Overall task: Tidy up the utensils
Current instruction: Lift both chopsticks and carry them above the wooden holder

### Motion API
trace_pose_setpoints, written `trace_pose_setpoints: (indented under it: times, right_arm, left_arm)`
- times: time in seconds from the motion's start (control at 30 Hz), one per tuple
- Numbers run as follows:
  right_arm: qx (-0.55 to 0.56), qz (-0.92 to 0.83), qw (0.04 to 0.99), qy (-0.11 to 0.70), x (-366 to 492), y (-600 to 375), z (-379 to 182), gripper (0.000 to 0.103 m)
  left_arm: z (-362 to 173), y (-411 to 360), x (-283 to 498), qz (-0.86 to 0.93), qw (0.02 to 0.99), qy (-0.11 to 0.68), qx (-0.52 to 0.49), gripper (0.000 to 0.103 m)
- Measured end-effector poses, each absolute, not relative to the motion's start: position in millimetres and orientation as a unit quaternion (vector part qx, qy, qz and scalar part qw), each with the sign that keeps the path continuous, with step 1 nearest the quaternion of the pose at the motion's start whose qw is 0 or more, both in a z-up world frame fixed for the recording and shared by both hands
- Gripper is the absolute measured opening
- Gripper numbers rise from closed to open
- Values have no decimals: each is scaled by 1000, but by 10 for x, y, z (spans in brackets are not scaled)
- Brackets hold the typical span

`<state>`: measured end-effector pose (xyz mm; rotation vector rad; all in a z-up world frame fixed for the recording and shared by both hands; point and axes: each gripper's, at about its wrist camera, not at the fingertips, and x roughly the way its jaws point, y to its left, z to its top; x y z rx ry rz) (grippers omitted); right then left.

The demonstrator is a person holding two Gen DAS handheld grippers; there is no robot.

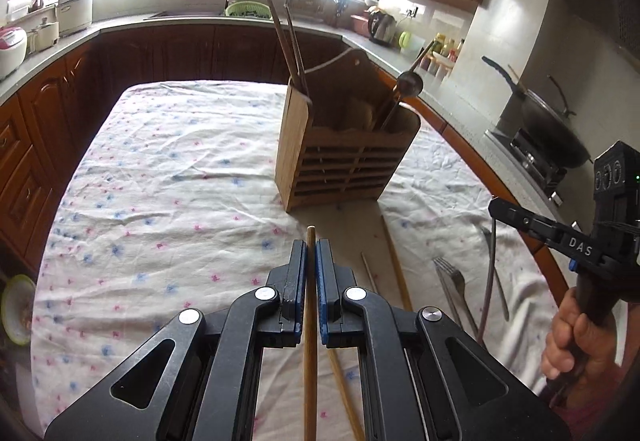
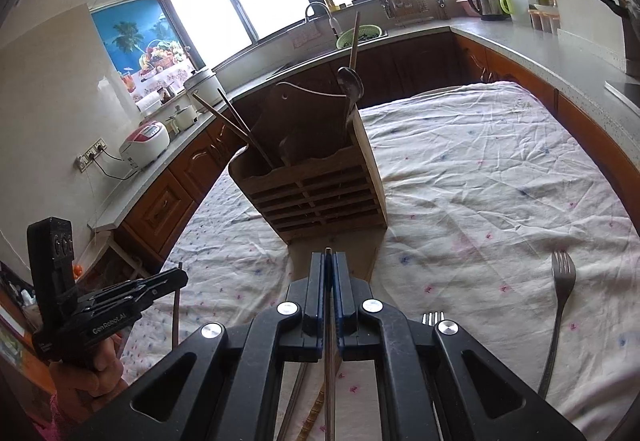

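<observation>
Your left gripper [image 1: 311,253] is closed on a wooden chopstick [image 1: 310,341] whose tip pokes just past the fingertips. Ahead of it, slightly right, the wooden utensil holder [image 1: 340,157] stands on the desk [image 1: 160,161]. Your right gripper [image 2: 329,265] is clamped on a thin metal utensil [image 2: 329,369], the holder straight ahead. A fork [image 2: 560,305] lies to its right.

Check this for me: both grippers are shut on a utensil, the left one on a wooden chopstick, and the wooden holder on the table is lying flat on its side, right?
Not quite. The wooden holder stands upright on the table, as the left wrist view shows. The rest holds: the left gripper is shut on a wooden chopstick, and the right gripper is shut on a thin metal utensil.
</observation>
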<state>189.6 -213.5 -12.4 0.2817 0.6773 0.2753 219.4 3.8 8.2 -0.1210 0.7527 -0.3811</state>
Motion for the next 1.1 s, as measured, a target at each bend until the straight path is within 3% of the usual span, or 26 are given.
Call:
trace_pose_setpoints:
  times: [0.53,1.1]
  right_arm:
    - [104,142,945,275,1614,-1990,336,4]
    - [104,135,957,234,1699,-2085,614,4]
  left_arm:
    - [559,341,1749,-179,935,296,-81,4]
    - [926,351,1876,-171,949,243,-105,4]
